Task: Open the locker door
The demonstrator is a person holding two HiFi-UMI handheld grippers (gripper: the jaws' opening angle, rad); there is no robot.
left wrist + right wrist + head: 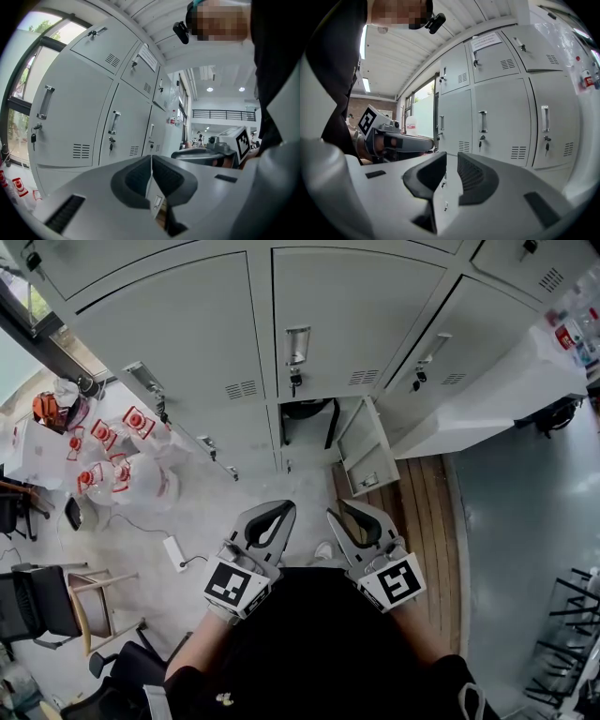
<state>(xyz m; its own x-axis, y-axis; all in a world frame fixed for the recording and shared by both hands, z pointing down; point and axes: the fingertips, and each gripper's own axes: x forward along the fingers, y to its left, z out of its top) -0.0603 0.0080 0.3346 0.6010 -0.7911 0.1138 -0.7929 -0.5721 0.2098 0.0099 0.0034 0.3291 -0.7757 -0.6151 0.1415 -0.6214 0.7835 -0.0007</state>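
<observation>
A wall of grey lockers (337,324) fills the top of the head view. The middle door has a handle (297,345) with a key (295,381) hanging below it. Beneath it a small lower door (364,454) stands open, with something dark inside the compartment. My left gripper (284,507) is held out in front of the person's body, its tips touching, nothing in it. Beside it my right gripper (345,510) shows a narrow gap between its jaws, also empty. Both point towards the lockers without touching them. The left gripper view shows closed jaws (151,157); the right gripper view shows a slit (451,157).
White bags with red print (112,465) and a power strip (175,552) lie on the floor at left, near chairs (47,601). A wooden strip of floor (422,521) runs at right, under a white counter (506,399).
</observation>
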